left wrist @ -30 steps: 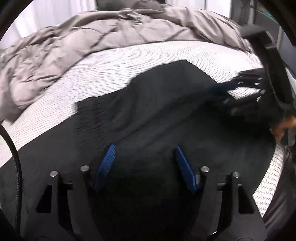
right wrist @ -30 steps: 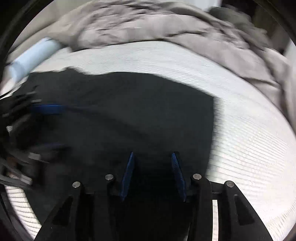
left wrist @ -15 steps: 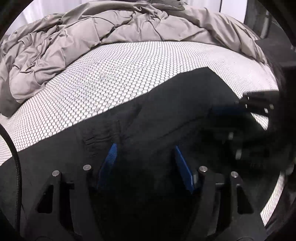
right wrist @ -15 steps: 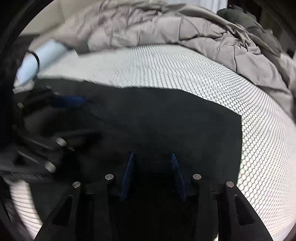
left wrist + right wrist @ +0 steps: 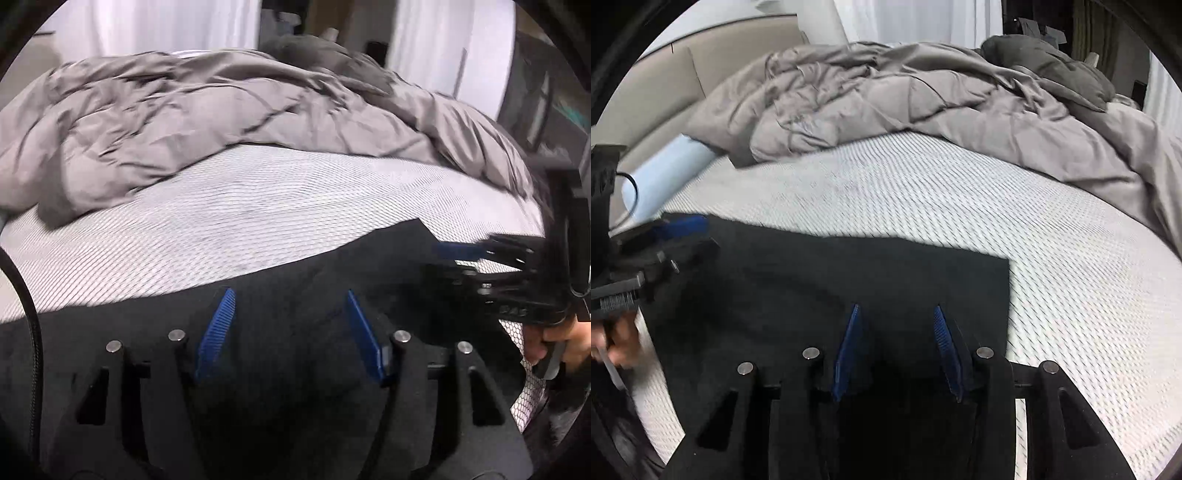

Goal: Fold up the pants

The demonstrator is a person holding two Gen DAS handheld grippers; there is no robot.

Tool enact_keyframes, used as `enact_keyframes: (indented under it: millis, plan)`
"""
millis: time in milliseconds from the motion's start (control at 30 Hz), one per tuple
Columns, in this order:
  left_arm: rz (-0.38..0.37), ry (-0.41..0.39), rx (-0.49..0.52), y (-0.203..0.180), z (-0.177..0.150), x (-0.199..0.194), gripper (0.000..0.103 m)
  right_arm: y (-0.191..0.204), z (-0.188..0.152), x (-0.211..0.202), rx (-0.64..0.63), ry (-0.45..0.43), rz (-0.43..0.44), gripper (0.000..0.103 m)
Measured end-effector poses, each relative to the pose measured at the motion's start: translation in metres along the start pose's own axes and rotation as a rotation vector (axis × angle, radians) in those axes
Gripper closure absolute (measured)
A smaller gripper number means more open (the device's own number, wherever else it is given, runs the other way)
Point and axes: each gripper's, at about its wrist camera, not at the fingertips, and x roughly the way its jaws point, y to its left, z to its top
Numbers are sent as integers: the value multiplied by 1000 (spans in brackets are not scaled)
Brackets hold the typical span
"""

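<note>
Black pants (image 5: 332, 273) lie flat as a folded rectangle on the white mesh mattress (image 5: 258, 203), filling the near part of both views (image 5: 849, 266). My left gripper (image 5: 290, 295) hangs low over their near part. Its jaws are closing, with dark cloth beneath and no cloth visibly pressed by the blue pads. My right gripper (image 5: 895, 308) hovers over the pants near their right edge, pads apart. Each gripper also shows in the other's view, the right gripper (image 5: 458, 258) at the right and the left gripper (image 5: 690, 238) at the left, both blurred.
A crumpled grey duvet (image 5: 221, 110) is heaped along the far side of the mattress (image 5: 923, 192). A light-blue roll (image 5: 665, 173) lies at the far left by a beige headboard. A dark cushion (image 5: 1045, 62) tops the duvet. A hand (image 5: 554, 339) grips the right tool.
Both views have tilted up, showing more duvet and curtains and less of the pants. The left pads have drawn closer together. The right pads keep the same gap.
</note>
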Motion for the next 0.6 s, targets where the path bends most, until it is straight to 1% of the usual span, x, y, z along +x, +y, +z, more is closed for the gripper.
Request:
enact_keyframes:
  millis: [33, 100, 133, 167, 200, 233, 267, 300, 333, 367, 400, 467, 500, 567, 600]
  plan:
    - [-9, 29, 29, -7, 3, 13, 61, 1, 5, 8, 1, 9, 6, 61]
    - [-23, 117, 58, -17, 5, 40, 82, 3, 10, 30, -2, 43, 37, 61]
    - [-20, 158, 65, -18, 2, 52, 85, 7, 9, 44, -17, 79, 39, 61]
    - [-11, 185, 74, -16, -3, 62, 88, 4, 11, 59, -50, 110, -4, 61]
    - [-22, 194, 69, -13, -6, 67, 89, 2, 15, 69, -83, 128, -56, 61]
    - [-47, 195, 52, -8, -7, 69, 90, 1, 15, 71, -108, 128, -117, 61]
    - [-70, 189, 20, -1, -5, 67, 93, -5, 16, 70, -92, 129, -141, 61]
    - [-76, 188, 2, 3, -3, 67, 96, -13, 19, 67, -63, 129, -189, 61]
    - [-81, 188, -14, 6, -2, 65, 96, -23, 19, 64, -41, 120, -253, 61]
    - [-84, 188, -22, 7, -2, 64, 97, -30, 19, 64, -27, 118, -283, 61]
    - [-80, 191, -27, 6, -2, 62, 97, -40, 19, 63, 1, 122, -294, 61]
    - [-66, 177, -17, 2, 1, 53, 96, -50, 20, 55, 57, 101, -240, 61]
    - [-69, 162, -7, 0, 0, 49, 96, -47, 22, 47, 70, 80, -203, 61]
    - [-81, 124, -6, -4, 8, 42, 96, -35, 27, 38, 60, 43, -103, 61]
    - [-85, 132, -19, -4, 11, 47, 96, -25, 31, 39, 47, 38, -41, 61]
